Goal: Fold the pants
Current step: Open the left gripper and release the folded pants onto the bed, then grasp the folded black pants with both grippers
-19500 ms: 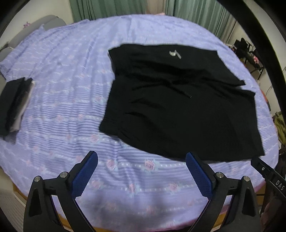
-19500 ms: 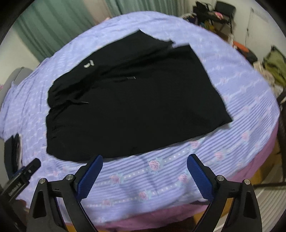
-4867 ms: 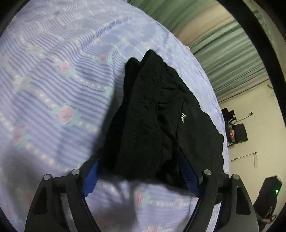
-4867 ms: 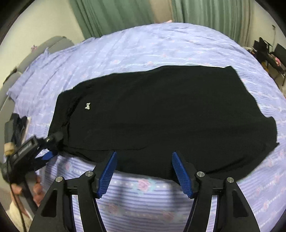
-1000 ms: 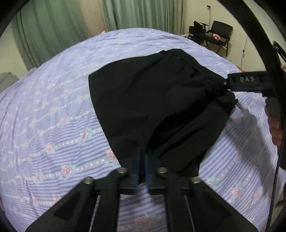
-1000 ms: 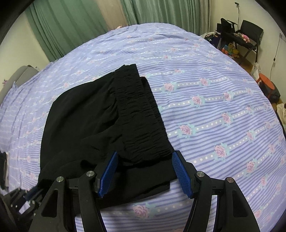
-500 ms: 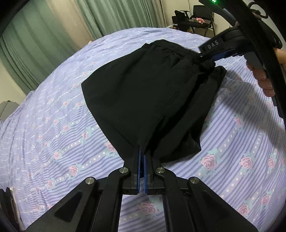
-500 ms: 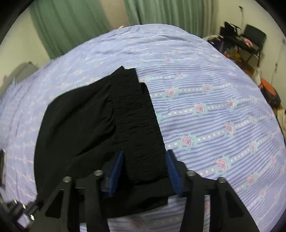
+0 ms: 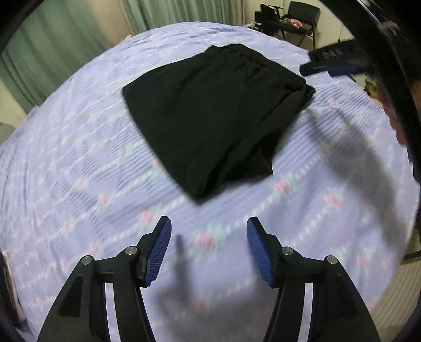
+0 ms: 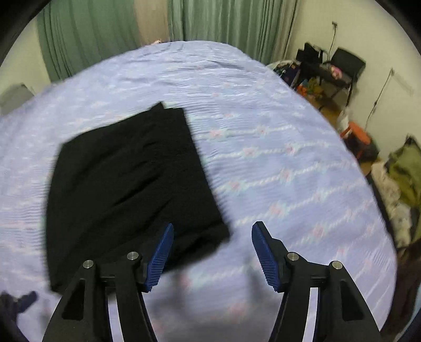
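Note:
The black pants (image 9: 215, 113) lie folded into a compact rectangle on the purple flowered bed sheet (image 9: 79, 163). They also show in the right wrist view (image 10: 126, 184). My left gripper (image 9: 209, 250) is open and empty, above the sheet just short of the fold's near corner. My right gripper (image 10: 212, 252) is open and empty, its left finger (image 10: 160, 250) over the pants' near right corner. The right gripper also shows in the left wrist view (image 9: 334, 60), beyond the pants' far right edge.
Green curtains (image 10: 223, 21) hang behind the bed. A black chair and cluttered desk (image 10: 336, 71) stand at the right wall. An orange item (image 10: 355, 134) and piled clothes (image 10: 402, 168) lie on the floor at the right of the bed.
Both grippers have let go of the pants, opened and pulled back. The pants now lie flat in a folded rectangle.

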Demonstrator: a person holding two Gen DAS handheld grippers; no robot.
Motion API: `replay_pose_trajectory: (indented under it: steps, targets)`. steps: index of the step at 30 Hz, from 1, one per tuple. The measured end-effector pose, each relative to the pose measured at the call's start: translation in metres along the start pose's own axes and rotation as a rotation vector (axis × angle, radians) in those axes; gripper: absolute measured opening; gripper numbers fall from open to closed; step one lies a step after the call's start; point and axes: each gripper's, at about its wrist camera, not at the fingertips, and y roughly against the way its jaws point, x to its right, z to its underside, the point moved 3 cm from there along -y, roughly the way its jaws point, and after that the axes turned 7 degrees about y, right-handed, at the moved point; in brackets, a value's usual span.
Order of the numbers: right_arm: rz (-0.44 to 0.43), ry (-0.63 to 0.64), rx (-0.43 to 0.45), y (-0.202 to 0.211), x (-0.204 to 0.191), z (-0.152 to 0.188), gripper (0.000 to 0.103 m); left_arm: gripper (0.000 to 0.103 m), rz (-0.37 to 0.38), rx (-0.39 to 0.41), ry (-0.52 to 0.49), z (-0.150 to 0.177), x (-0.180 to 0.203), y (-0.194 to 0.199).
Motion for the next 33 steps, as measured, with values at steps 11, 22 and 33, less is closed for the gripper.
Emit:
replay_pose_trajectory:
  steps: [11, 22, 33]
  targets:
    - [-0.204, -0.206, 0.055, 0.078, -0.107, 0.058, 0.068, 0.063, -0.013, 0.165, 0.013, -0.019, -0.114, 0.079]
    - [-0.243, -0.664, 0.113, 0.055, -0.182, 0.102, 0.068, 0.063, 0.063, 0.207, -0.077, -0.054, -0.193, 0.047]
    - [-0.261, -0.841, 0.128, -0.015, -0.2, 0.115, 0.068, 0.063, 0.153, 0.131, -0.112, -0.071, -0.196, -0.026]
